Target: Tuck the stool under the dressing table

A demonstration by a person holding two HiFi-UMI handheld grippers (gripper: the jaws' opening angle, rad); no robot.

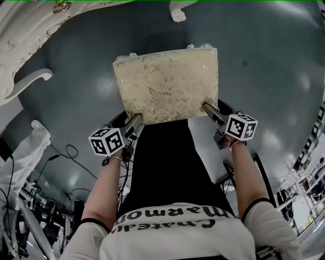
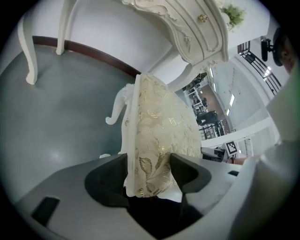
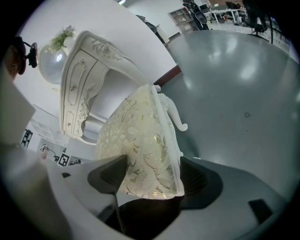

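Note:
The stool has a cream cushion with a gold leaf pattern and white curved legs, and stands on the grey floor in front of me. My left gripper is at its near left corner. In the left gripper view both pads lie against the seat edge. My right gripper is at the near right corner. In the right gripper view its jaws stand wide around the seat. The white carved dressing table is at the upper left.
A curved table leg stands left of the stool and another beyond it. Cables and dark equipment lie on the floor at the lower left. A white wall with a dark skirting runs behind the table.

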